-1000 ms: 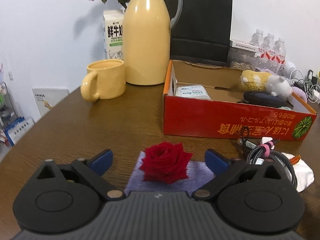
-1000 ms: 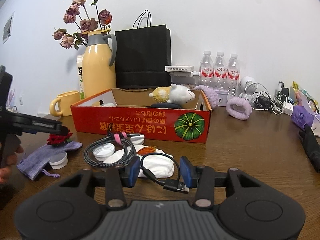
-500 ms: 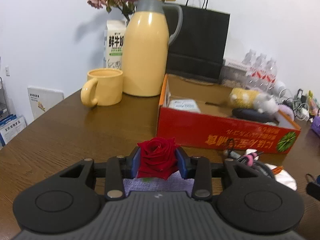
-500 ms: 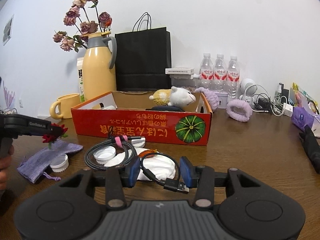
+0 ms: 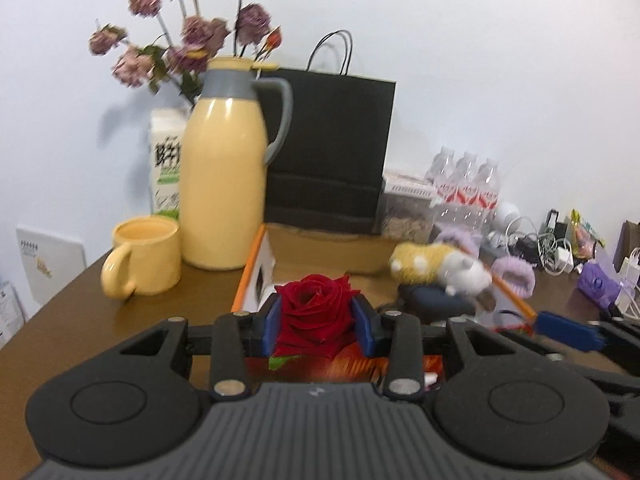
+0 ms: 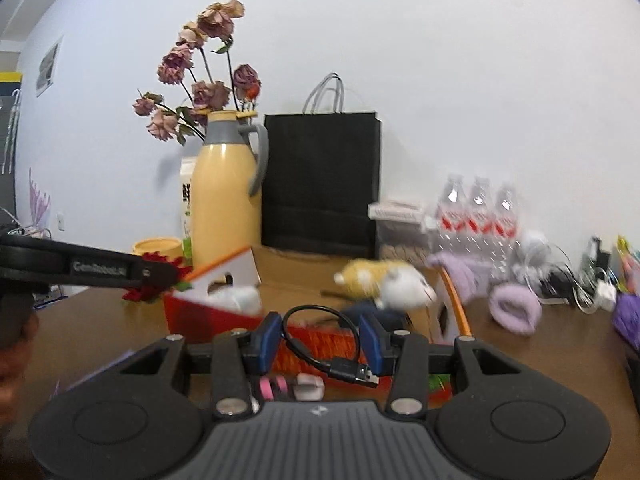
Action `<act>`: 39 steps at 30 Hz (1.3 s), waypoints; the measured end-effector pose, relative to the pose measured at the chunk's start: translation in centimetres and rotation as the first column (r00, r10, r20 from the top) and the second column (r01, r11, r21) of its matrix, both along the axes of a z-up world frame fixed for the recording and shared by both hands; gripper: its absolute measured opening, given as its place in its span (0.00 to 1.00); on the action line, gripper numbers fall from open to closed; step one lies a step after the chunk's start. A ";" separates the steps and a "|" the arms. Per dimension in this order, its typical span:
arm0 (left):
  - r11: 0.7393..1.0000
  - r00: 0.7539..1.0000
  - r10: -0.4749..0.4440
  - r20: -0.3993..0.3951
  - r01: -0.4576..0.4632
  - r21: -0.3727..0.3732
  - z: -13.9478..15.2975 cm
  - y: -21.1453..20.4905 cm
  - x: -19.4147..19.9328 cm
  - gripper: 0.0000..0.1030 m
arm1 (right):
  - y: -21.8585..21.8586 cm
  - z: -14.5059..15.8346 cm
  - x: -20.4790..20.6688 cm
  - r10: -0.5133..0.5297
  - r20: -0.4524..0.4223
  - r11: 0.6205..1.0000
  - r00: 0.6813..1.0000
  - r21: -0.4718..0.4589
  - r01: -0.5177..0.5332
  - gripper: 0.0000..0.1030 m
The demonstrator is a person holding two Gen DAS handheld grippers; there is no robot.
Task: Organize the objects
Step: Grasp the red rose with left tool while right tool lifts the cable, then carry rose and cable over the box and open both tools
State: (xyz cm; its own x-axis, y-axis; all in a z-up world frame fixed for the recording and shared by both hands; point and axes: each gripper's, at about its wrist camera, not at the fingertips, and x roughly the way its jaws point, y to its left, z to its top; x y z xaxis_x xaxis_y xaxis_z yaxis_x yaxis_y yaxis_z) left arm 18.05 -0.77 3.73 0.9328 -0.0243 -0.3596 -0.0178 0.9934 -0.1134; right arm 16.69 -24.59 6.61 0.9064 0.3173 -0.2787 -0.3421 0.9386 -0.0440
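while the left gripper (image 5: 316,326) has its jaws clamped on one red rose (image 5: 314,312), the right gripper (image 6: 318,338) grips one black usb cable (image 6: 320,344); three water bottles (image 6: 478,210) beyond, "gemrobot.ai" legible on the left gripper.

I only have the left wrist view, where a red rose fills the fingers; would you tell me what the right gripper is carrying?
Observer: The right gripper is shut on a short black USB cable, looped up between its fingers.
Operator: Thank you. Is my rose over the red box?
Observer: Apparently not. From the right wrist, the left gripper, whose jaws have just been closing on the rose, sits left of the box's corner.
Operator: Anything inside that corner?
Observer: A white item, too blurred to identify.
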 end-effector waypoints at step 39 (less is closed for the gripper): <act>1.000 0.999 0.011 -0.042 -0.011 0.013 -2.6 -0.5 11.0 1.00 | 3.5 -2.8 12.7 -0.010 -0.146 1.000 0.989 -0.011 0.009 1.00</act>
